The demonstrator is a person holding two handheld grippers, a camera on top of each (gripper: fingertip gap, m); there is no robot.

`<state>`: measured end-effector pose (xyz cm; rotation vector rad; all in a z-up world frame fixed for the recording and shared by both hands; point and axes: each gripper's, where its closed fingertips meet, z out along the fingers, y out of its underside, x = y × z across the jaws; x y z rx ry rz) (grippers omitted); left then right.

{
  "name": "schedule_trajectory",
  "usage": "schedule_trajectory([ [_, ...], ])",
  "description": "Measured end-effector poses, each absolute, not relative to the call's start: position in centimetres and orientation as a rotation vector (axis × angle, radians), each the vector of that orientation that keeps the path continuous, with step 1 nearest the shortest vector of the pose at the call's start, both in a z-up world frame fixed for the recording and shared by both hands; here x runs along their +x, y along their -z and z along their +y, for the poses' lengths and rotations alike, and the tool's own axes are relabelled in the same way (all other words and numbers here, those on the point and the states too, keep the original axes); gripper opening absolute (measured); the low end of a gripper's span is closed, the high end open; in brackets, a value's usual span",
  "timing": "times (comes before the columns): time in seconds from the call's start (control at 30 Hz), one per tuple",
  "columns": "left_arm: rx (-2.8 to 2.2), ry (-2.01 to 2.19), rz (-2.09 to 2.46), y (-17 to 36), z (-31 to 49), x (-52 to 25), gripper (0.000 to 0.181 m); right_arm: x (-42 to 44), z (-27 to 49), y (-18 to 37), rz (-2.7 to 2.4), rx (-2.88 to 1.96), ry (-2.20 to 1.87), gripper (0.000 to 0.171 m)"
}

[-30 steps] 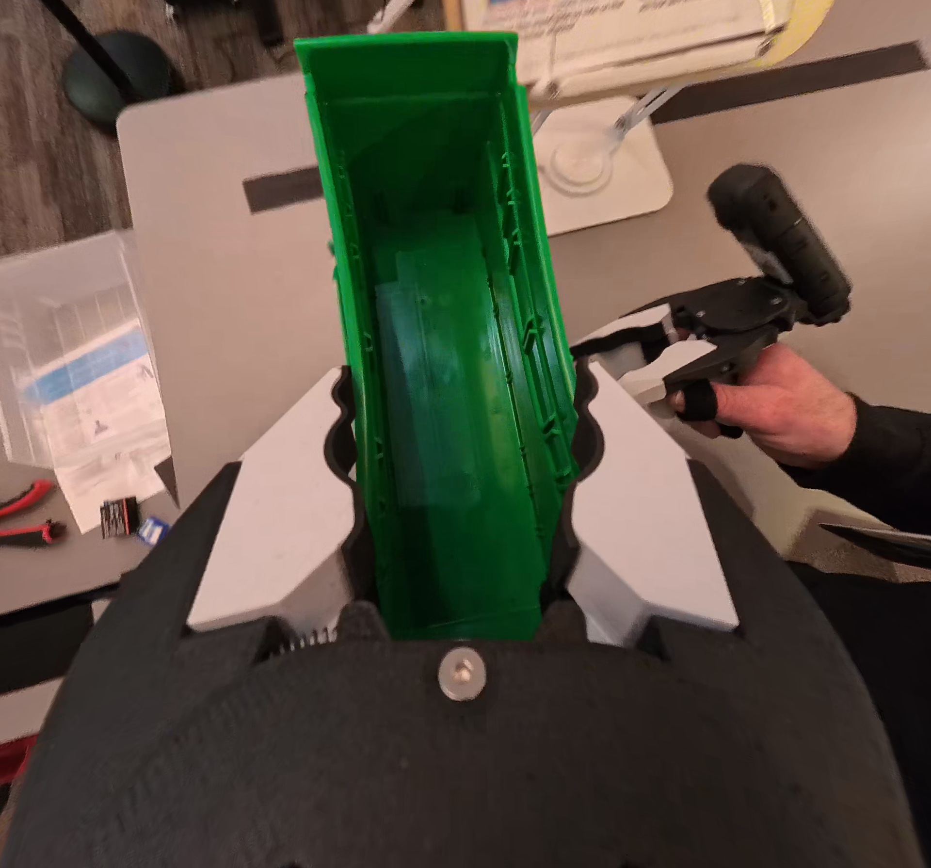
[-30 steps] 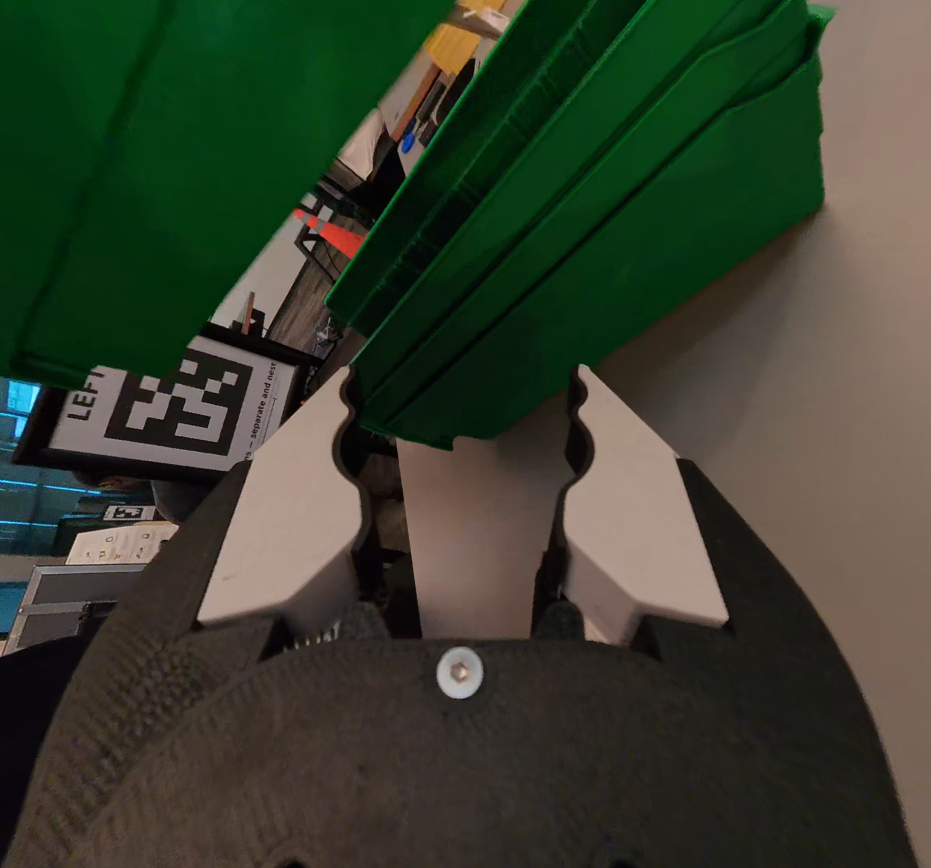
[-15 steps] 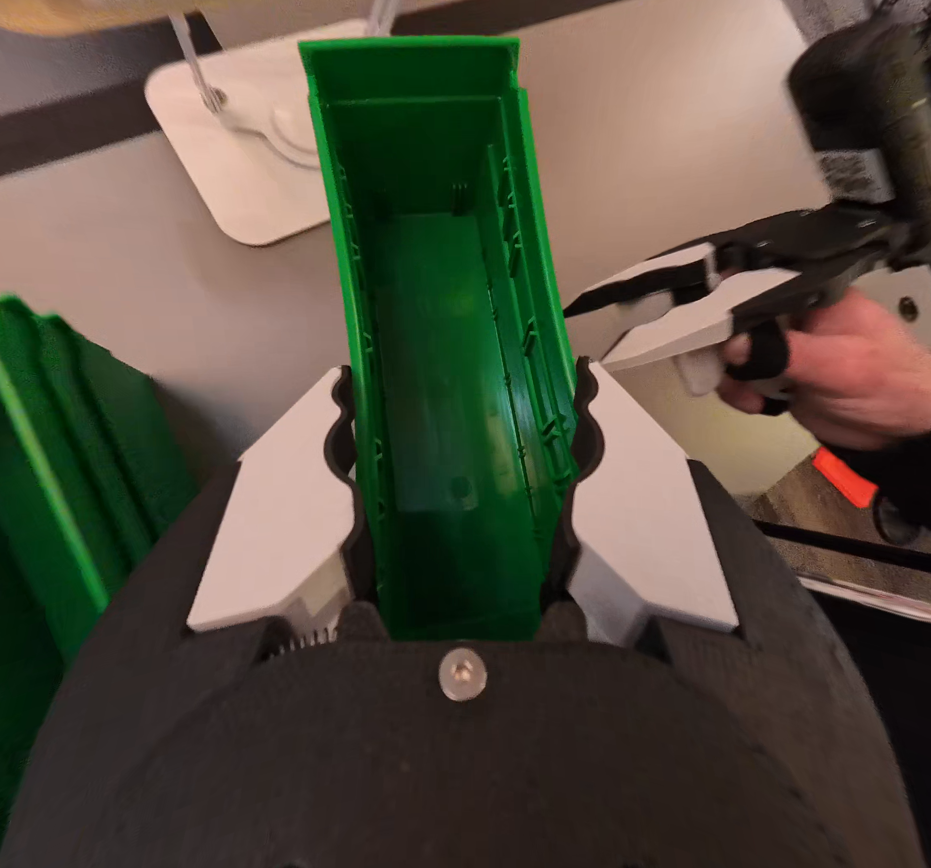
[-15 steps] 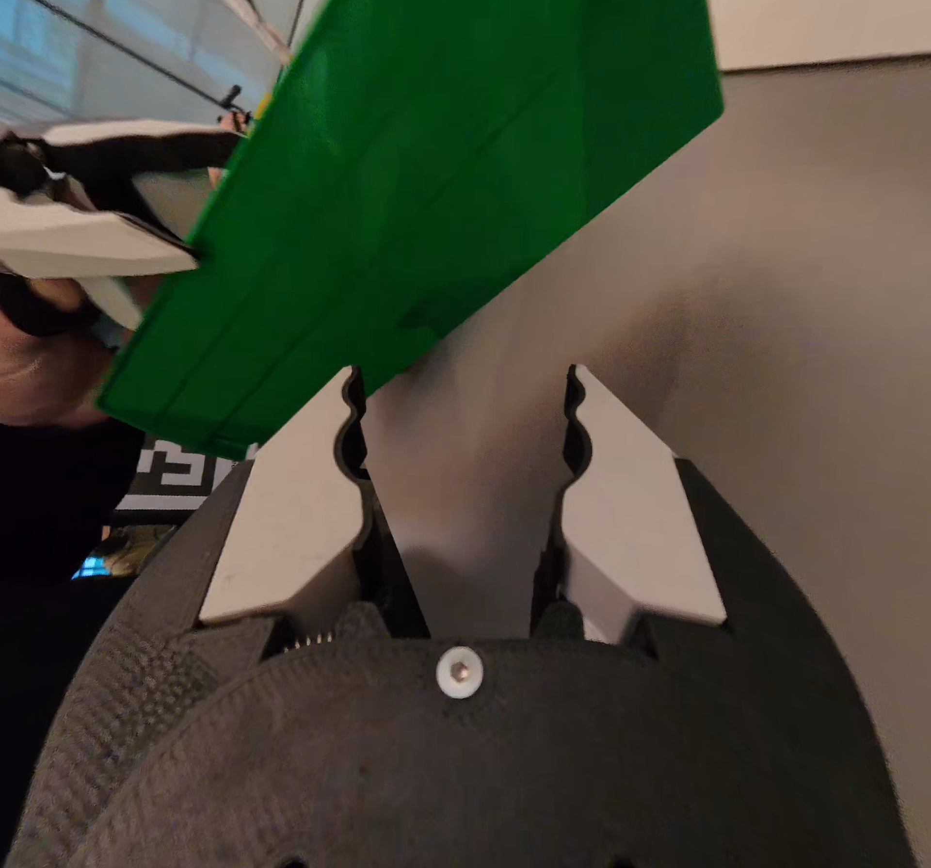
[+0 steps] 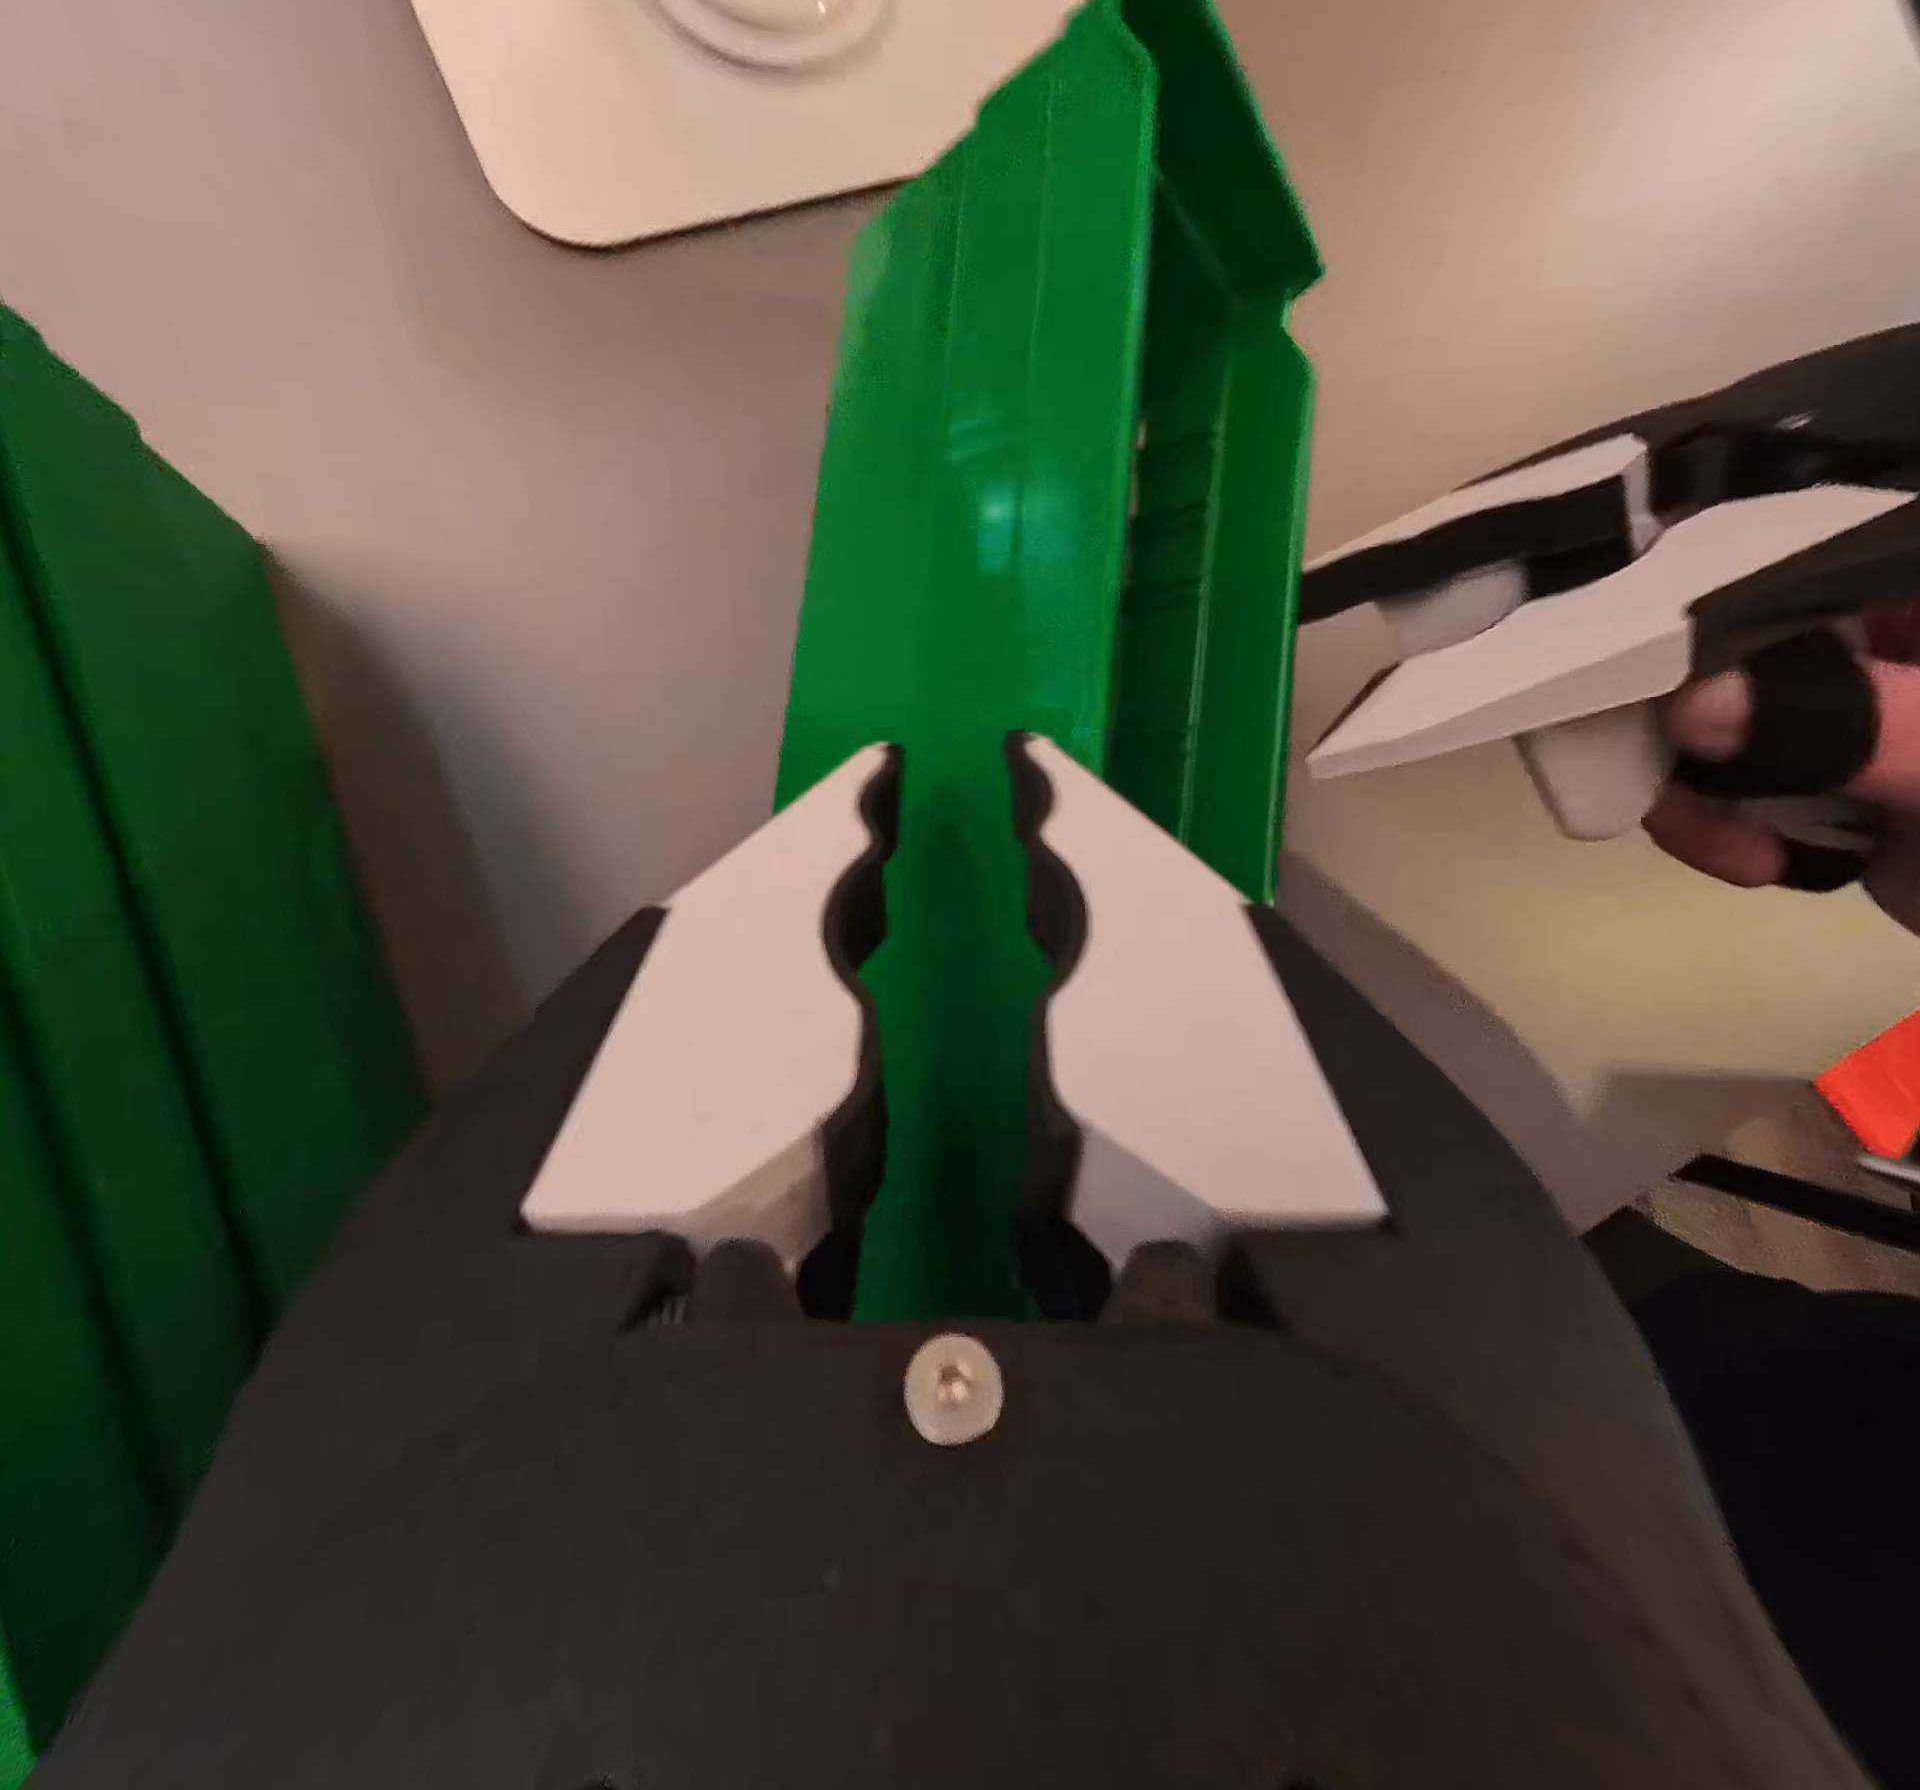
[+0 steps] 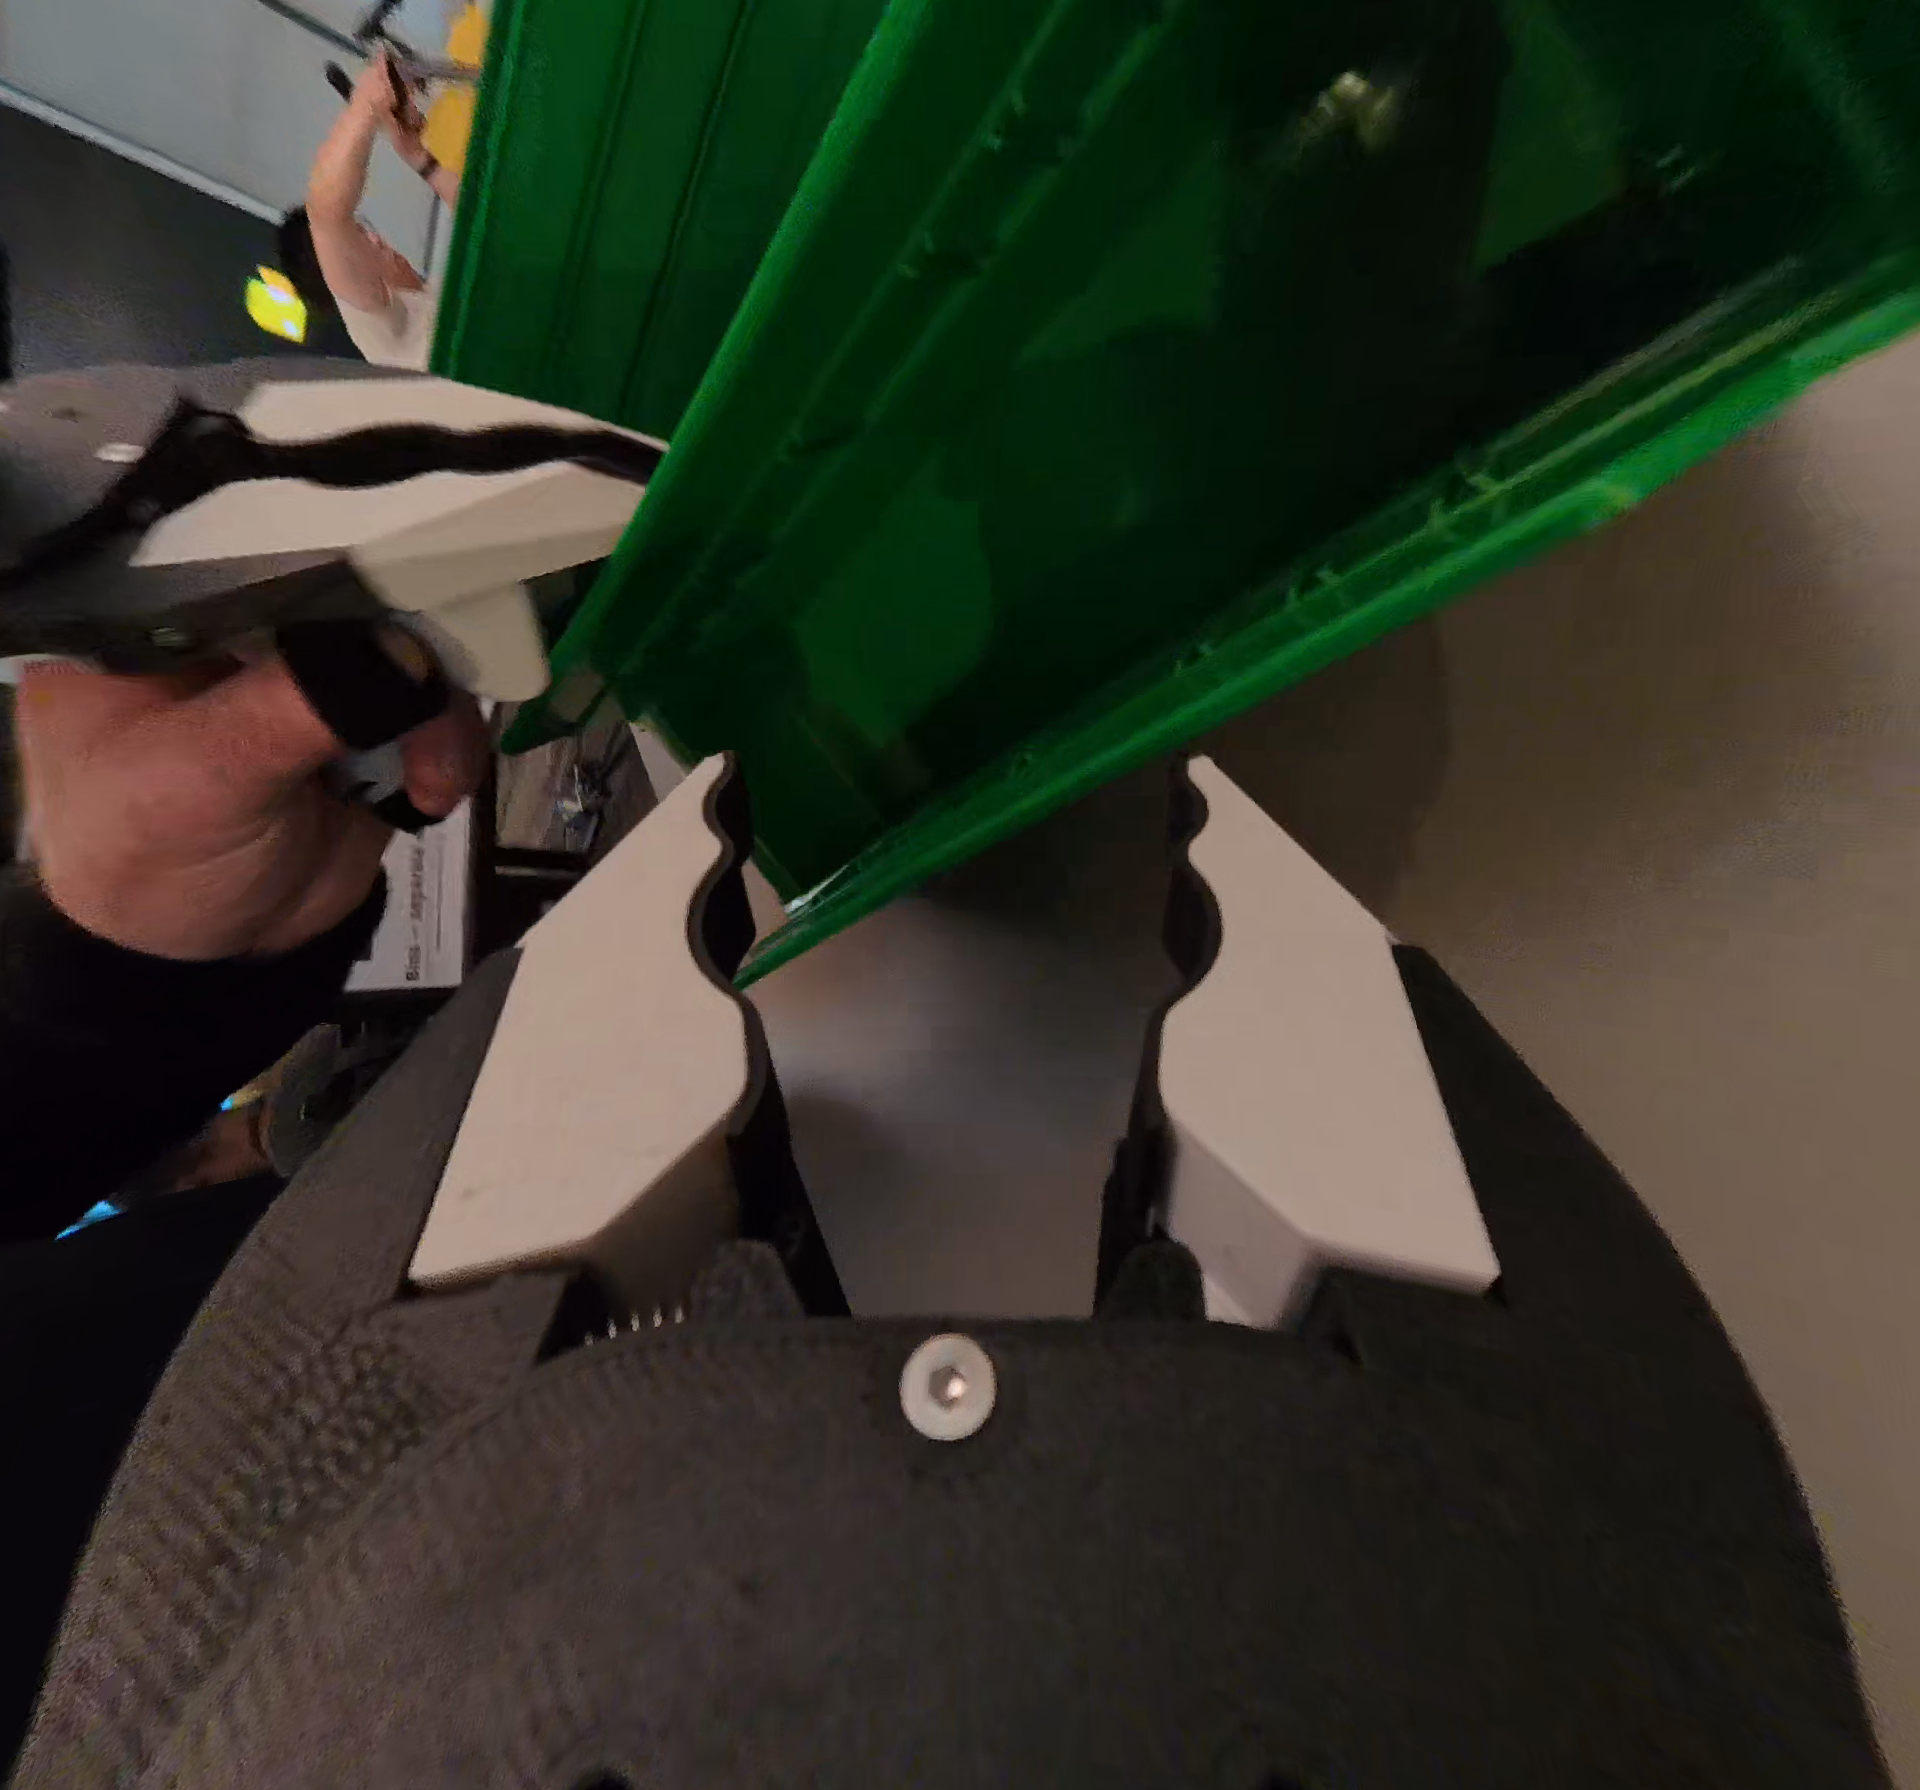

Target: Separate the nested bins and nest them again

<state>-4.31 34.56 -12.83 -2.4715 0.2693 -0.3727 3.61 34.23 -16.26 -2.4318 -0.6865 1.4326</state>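
A green bin [image 5: 987,452] stands tilted on the grey table [image 5: 520,514], its open side turned right. My left gripper [image 5: 953,751] is nearly shut, and a thin green part of the bin fills the narrow gap between its fingers. It also shows in the right wrist view [image 6: 644,467], its tip at the bin's edge. My right gripper [image 6: 956,769] is open and empty, facing the bin's dark inside [image 6: 1195,338]; the bin's lower rim crosses its left finger [image 6: 603,1034]. The right gripper also shows in the left wrist view [image 5: 1311,680]. A stack of nested green bins [image 5: 125,857] stands at the left.
A white stand base [image 5: 727,26] lies on the table beyond the bin. An orange object [image 5: 1881,1086] sits off the table's right edge. More green plastic [image 6: 623,182] rises behind the bin. A person's arm [image 6: 353,254] shows far behind.
My left gripper's fingers went from spread wide across the bin's end to a narrow pinch, and the bin turned onto its side. My right gripper moved up to the bin's open side.
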Motion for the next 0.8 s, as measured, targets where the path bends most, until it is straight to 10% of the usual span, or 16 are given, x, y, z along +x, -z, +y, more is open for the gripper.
schedule_trajectory([
  [0.03,-2.495,0.367,0.243,13.1,34.5,-4.6,0.035,3.3,34.3,16.7,-0.706,-2.450,-1.415,0.082],
  [0.6,-2.609,0.949,0.195,14.1,32.3,-2.6,0.109,1.1,34.4,16.6,-0.695,-2.412,-1.473,0.060],
  [0.8,-2.705,0.831,0.162,16.3,32.1,-3.9,0.071,0.0,33.3,16.6,-0.764,-2.401,-1.445,0.043],
])
